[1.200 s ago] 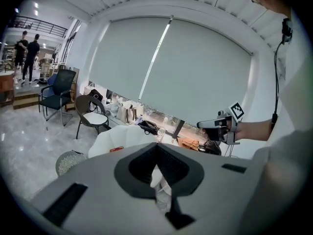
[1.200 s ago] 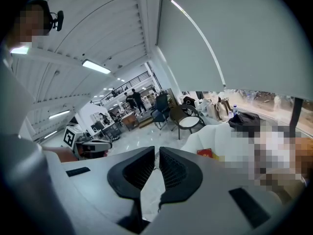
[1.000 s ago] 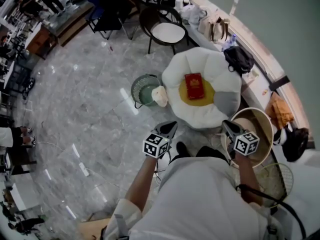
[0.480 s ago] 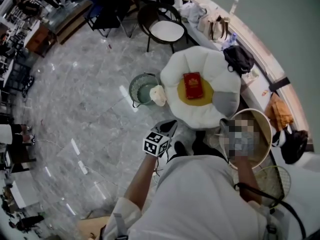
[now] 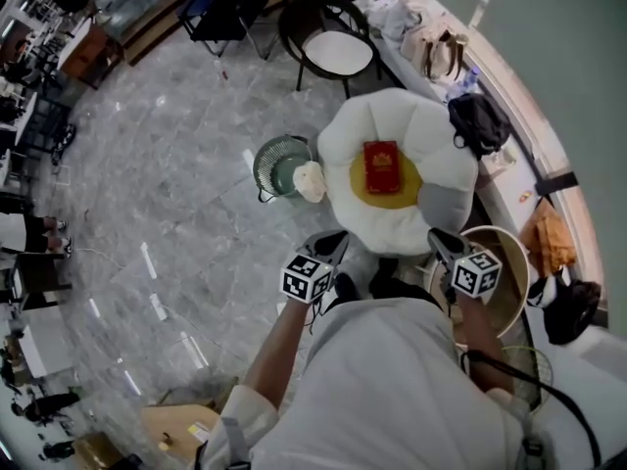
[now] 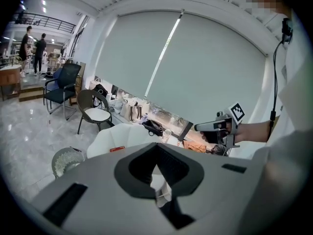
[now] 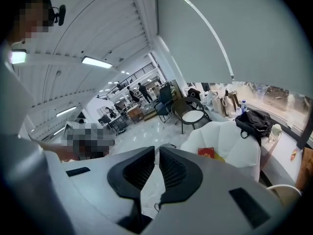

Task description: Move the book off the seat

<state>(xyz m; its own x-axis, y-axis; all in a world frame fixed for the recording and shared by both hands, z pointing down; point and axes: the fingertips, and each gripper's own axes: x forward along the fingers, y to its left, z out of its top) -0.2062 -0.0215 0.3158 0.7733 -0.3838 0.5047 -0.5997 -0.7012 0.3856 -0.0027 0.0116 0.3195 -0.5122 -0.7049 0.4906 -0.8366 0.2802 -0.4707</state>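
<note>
A red book point(image 5: 381, 166) lies flat on the yellow centre of a white flower-shaped seat point(image 5: 431, 135). It also shows small in the left gripper view as the book point(image 6: 117, 149) and in the right gripper view as the book point(image 7: 206, 152). My left gripper point(image 5: 334, 246) is shut and empty, held above the floor just short of the seat's near edge. My right gripper point(image 5: 438, 240) is shut and empty too, at the seat's near right. Both jaw pairs stand together with nothing between them in the left gripper point(image 6: 155, 163) and right gripper point(image 7: 157, 159) views.
A wire basket point(image 5: 281, 164) with a pale bundle stands left of the seat. A round woven basket point(image 5: 511, 262) sits at its right. A black chair point(image 5: 328, 42) stands beyond. A black bag point(image 5: 479, 120) and other bags line the window ledge. People stand far left.
The view has shifted a little; both grippers sit slightly higher in frame and closer to the seat's near edge. The book has not moved.
</note>
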